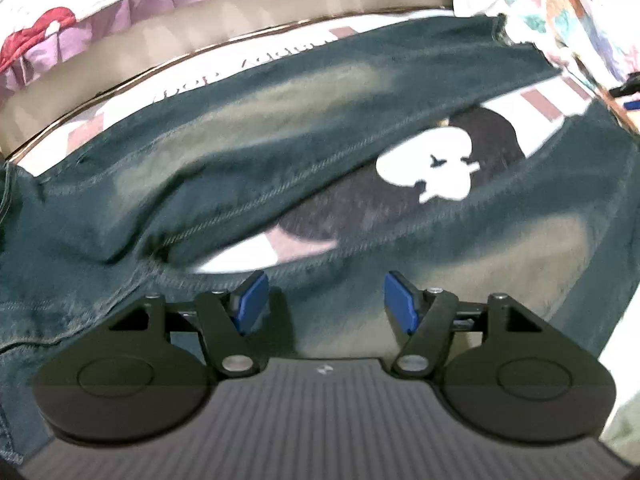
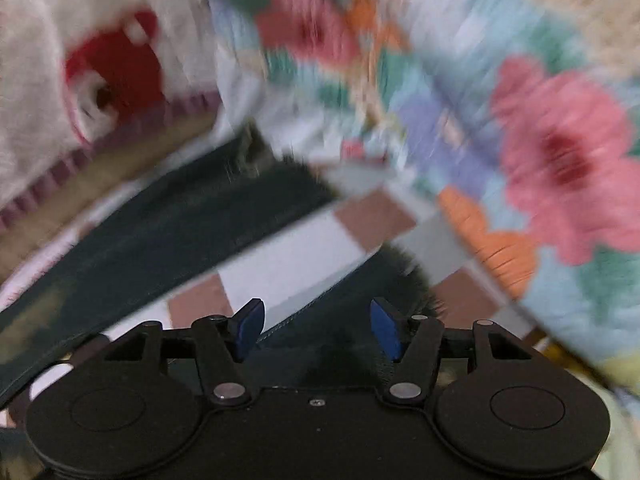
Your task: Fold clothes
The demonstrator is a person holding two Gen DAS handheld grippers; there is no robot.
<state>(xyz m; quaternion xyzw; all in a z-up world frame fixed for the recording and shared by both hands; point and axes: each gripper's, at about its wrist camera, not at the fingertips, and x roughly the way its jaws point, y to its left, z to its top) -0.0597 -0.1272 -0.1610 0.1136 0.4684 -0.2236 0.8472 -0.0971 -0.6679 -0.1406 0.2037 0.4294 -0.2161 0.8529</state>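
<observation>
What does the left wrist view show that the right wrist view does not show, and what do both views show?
Only the left wrist view shows the upper part of the jeans where the legs join, a black and white cartoon print on the bedsheet, and the open left gripper. Only the right wrist view shows the frayed leg ends close up and the open right gripper. Both show the two spread legs, the checked sheet and the floral blanket.

Dark jeans spread out flat

The jeans [image 1: 248, 128] were dark blue-green with pale faded patches down each leg. They lay open on a checked cover, the two legs spread apart like a V. Light stitching ran along the seams. In the right wrist view the leg ends [image 2: 168, 224] looked frayed and blurry.
</observation>
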